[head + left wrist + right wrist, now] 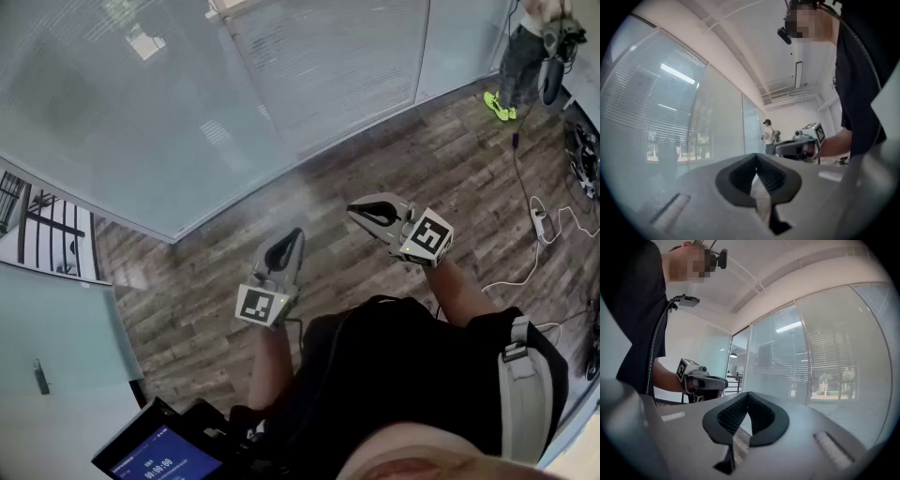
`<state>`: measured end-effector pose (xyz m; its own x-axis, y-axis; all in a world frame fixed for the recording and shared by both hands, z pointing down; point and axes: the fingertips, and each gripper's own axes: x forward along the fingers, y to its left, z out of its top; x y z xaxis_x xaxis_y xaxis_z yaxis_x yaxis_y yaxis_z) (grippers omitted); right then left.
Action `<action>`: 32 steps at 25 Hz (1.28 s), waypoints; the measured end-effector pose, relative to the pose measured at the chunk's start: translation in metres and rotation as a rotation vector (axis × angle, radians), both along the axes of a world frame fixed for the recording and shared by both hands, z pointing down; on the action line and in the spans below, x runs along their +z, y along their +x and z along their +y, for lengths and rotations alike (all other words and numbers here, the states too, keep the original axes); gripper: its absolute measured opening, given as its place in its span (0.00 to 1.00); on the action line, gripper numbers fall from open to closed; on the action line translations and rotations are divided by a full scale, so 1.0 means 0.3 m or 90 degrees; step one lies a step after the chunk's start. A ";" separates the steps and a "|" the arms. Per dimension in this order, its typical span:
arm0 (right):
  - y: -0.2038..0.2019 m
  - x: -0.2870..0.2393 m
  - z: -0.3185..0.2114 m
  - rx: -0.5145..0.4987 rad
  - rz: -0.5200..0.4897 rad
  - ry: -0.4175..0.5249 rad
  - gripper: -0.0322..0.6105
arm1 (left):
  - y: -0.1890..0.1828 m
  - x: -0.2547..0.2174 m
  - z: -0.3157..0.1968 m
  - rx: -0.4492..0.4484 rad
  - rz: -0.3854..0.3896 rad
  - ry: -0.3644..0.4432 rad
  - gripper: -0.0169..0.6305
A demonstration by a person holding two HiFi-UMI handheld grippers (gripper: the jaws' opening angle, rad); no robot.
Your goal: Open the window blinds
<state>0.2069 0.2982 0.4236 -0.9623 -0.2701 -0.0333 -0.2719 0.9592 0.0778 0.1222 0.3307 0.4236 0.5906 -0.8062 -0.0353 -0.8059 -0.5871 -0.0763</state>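
In the head view, the left tongs [298, 232] and the right tongs [353, 211] are both hanging level over the wooden floor [422, 159]. Each pair is clenched with nothing between its tips. The window blinds [328, 56] are sitting behind a glass wall well beyond the tips of both tongs, up and ahead of them. A second person [520, 56] is standing far off to the right of the right tongs, and white cables [539, 220] are lying on the floor on that same side. In the left gripper view, the left tongs [756, 155] are showing their dark pads meeting at the tips, empty. The blinds [661, 98] are stretching away to their left (greenery is showing through the lower slats), and the right tongs [780, 148] are floating just to their right. In the right gripper view, the right tongs [747, 393] are likewise pressed together on nothing. The blinds [825, 357] are spreading ahead and to their right, well apart, and the left tongs [723, 382] are hovering to their left.
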 end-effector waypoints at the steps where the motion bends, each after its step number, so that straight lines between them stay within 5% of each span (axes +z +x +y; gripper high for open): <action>1: -0.001 -0.001 -0.008 0.001 0.000 0.002 0.05 | -0.002 -0.001 -0.007 0.000 0.000 0.001 0.03; 12: 0.005 -0.013 -0.026 0.002 -0.012 -0.005 0.05 | -0.004 -0.008 -0.012 -0.004 -0.004 -0.001 0.03; 18: 0.021 -0.029 -0.050 0.002 -0.072 -0.067 0.06 | -0.001 -0.009 -0.009 -0.003 -0.005 -0.001 0.03; 32: 0.037 -0.016 -0.072 0.011 -0.067 -0.066 0.06 | 0.012 -0.022 -0.012 0.001 -0.021 0.002 0.03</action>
<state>0.2180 0.2768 0.4189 -0.9502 -0.2933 -0.1053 -0.2893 0.9559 -0.0514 0.1260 0.3270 0.4169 0.5922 -0.8056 -0.0180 -0.8024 -0.5875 -0.1048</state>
